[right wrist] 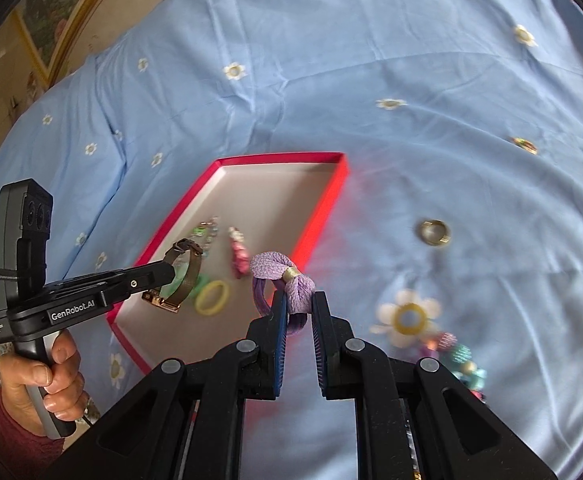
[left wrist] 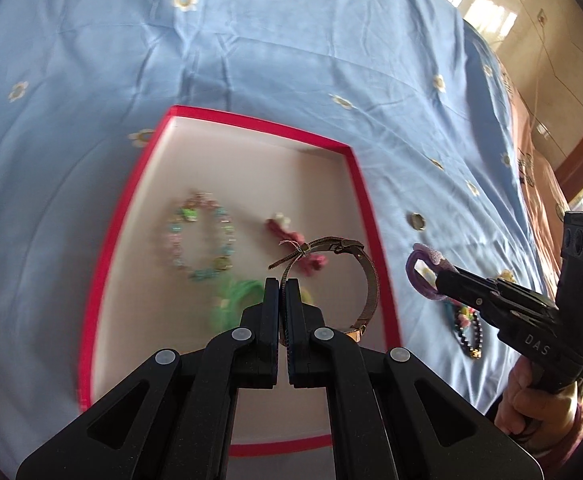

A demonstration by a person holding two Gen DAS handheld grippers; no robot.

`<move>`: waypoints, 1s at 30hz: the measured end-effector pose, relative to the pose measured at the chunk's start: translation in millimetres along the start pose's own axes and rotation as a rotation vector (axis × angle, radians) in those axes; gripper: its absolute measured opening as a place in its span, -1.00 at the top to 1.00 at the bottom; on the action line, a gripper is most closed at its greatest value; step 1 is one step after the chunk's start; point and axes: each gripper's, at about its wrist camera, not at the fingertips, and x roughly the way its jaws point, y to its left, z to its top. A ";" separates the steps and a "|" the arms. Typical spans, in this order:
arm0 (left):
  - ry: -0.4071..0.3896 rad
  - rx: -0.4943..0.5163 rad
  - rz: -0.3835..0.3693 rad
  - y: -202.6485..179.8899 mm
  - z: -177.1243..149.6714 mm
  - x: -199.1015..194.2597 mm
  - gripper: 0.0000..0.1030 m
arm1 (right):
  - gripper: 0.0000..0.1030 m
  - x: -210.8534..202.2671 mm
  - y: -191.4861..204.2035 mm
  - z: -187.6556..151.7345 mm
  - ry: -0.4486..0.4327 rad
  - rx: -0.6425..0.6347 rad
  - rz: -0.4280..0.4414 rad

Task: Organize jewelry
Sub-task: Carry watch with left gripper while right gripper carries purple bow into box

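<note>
A red-rimmed box with a pale floor lies on the blue bedsheet. Inside it are a pastel bead bracelet, a pink charm, a green hair tie and a yellow hair tie. My left gripper is shut on a bronze mesh-band watch, held above the box. My right gripper is shut on a purple fabric hair tie, just right of the box's right wall.
A gold ring lies on the sheet right of the box. Several bead bracelets sit at the lower right. A person's hands grip both handles. The bed edge and tiled floor lie far right.
</note>
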 end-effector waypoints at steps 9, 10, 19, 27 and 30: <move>-0.006 -0.053 0.057 35.0 5.0 0.4 0.96 | 0.77 26.3 26.0 6.7 0.031 -0.046 0.035; -0.001 -0.056 0.062 37.7 5.9 2.8 0.96 | 0.77 31.1 29.0 8.2 0.038 -0.052 0.038; 0.025 -0.079 0.109 58.8 10.0 18.6 0.96 | 0.77 62.1 45.9 12.4 0.095 -0.095 0.041; 0.054 -0.082 0.126 64.4 7.7 29.4 0.96 | 0.76 84.8 50.0 10.7 0.150 -0.114 0.028; 0.063 -0.080 0.119 63.6 8.3 31.9 0.96 | 0.73 87.1 49.3 10.5 0.153 -0.108 0.029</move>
